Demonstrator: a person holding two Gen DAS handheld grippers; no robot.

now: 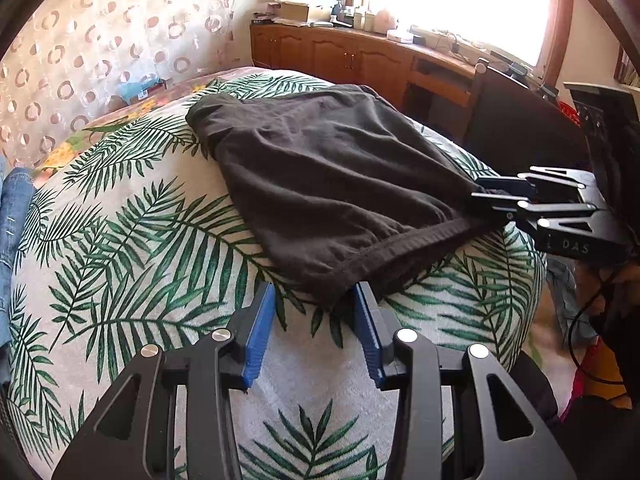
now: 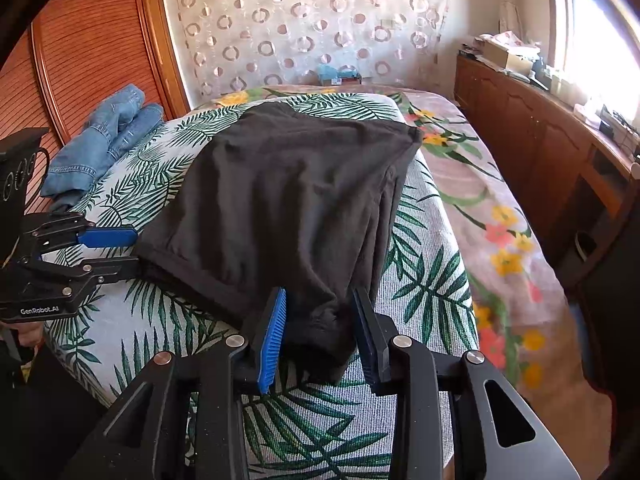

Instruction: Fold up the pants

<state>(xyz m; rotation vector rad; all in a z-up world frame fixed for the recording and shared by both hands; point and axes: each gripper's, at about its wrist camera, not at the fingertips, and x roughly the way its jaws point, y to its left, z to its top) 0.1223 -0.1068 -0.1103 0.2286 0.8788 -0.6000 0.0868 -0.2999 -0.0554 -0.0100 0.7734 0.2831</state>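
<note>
Dark folded pants (image 1: 320,168) (image 2: 288,200) lie on a palm-leaf cover (image 1: 140,240) on the bed. My left gripper (image 1: 314,292) straddles their near hem corner. The cloth lies against the right blue pad (image 1: 368,332), and bare cover shows between it and the left pad, so the jaws stand open. In the right wrist view this left gripper (image 2: 134,254) reaches the pants' left corner from the side. My right gripper (image 2: 320,296) has the other near corner bunched loosely between its blue pads, jaws apart. The left wrist view shows the right gripper (image 1: 476,188) at the pants' right corner.
Blue jeans (image 2: 104,140) (image 1: 12,208) lie bunched at the cover's far left edge. A floral bedspread (image 2: 480,184) runs along the right. A wooden cabinet (image 2: 540,140) (image 1: 340,52) with clutter stands under the window, and a wooden wardrobe (image 2: 80,60) stands on the left.
</note>
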